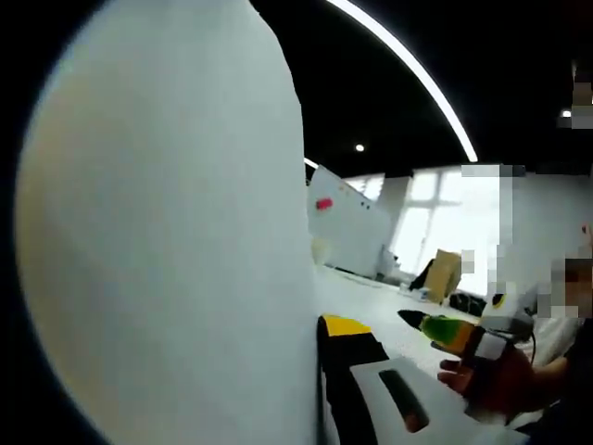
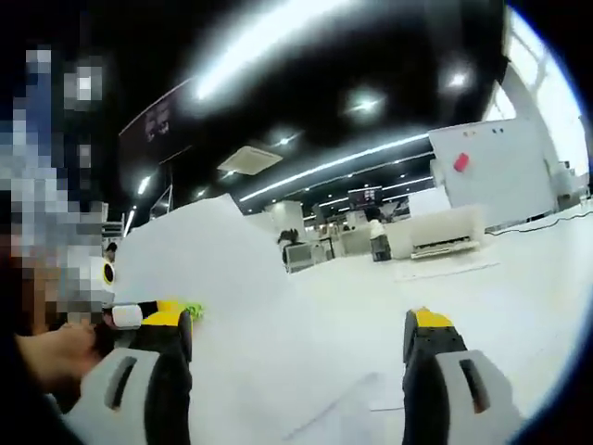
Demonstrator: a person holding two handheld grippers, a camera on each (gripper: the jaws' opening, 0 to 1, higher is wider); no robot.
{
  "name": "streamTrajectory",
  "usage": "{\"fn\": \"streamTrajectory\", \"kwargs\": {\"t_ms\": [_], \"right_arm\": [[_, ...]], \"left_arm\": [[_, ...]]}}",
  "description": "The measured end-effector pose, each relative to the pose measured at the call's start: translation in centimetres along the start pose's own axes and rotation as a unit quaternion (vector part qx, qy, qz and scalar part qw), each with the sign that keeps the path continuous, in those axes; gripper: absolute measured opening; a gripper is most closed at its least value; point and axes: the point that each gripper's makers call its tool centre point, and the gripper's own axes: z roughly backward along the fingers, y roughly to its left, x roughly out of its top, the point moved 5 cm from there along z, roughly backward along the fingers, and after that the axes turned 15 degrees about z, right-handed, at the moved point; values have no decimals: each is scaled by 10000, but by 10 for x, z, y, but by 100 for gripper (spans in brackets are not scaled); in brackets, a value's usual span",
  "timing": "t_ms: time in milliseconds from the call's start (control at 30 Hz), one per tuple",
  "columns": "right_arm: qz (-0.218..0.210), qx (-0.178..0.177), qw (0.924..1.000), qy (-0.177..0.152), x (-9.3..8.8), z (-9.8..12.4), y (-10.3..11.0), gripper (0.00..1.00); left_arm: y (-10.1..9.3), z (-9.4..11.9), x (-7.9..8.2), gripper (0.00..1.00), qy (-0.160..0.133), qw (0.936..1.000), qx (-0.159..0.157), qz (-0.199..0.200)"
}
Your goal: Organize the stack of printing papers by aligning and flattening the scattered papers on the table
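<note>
In the left gripper view a broad white sheet of paper stands on edge right against the inner side of my left gripper's one visible jaw, the yellow-tipped black one, and it covers everything to that finger's left. The second jaw is hidden behind the sheet, so I cannot tell whether this gripper is clamped on the paper or merely lying alongside it. Beyond that finger, to its right, my right gripper shows with a hand around it, near but apart.

In the right gripper view my right gripper has its jaws spread wide, and paper rises as a white mound from between them, lying closer to the left finger than to the right finger. I see no pinch; the jaws seem to straddle the paper loosely. The white table runs away past the right finger.

I judge the sheet's plane runs forward along my left jaws, its long edge roughly upright, and the left gripper is the nearer one. Squaring the stack would call for bringing that edge down flat to the table.
</note>
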Motion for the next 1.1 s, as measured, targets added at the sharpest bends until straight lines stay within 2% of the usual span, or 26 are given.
{"fn": "streamTrajectory", "kwargs": {"t_ms": [233,333,633,833,1100], "right_arm": [[215,-225,9993,225,-6,5,-19,90],[465,-446,9974,317,-7,10,-34,90],[574,-837,9934,538,-14,24,-72,90],[731,-1144,9882,711,-18,38,-101,90],[968,-1536,9776,1065,-28,60,-152,90]], "left_arm": [[0,0,0,6,-3,10000,-10,12],[0,0,0,6,-2,10000,-20,20],[0,0,0,6,15,10000,-13,22],[-1,-1,-1,6,33,10000,-11,15],[-1,-1,-2,6,66,10000,-22,16]]}}
